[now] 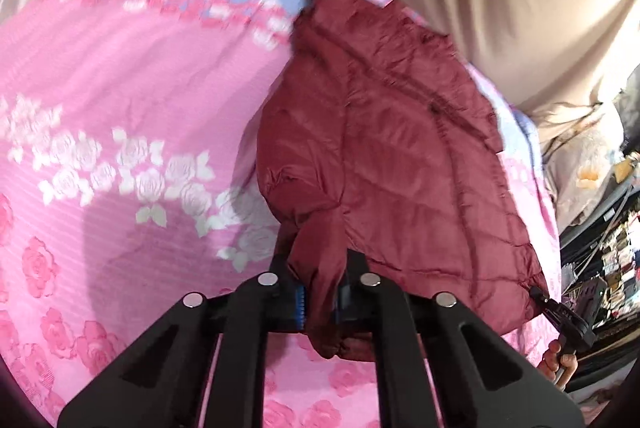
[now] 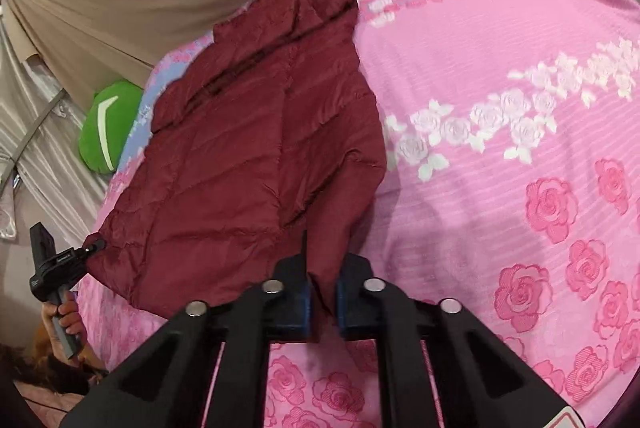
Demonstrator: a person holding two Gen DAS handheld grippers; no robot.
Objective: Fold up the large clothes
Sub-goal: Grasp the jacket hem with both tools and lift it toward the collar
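Left jaws: I clamp the maroon jacket, 6 o'clock corner
Right jaws: I clamp its other corner
Bed: under jacket

quilted satiny jacket, woven cloth bedspread

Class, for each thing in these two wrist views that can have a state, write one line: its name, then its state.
Maroon jacket: spread flat on the bed, not yet folded, pinched at two near corners.
Left gripper: shut on the jacket's near edge.
Right gripper: shut on the jacket's other near corner.
Pink floral bedspread: laid out smooth under the jacket.
Green cushion: resting beside the bed's edge.
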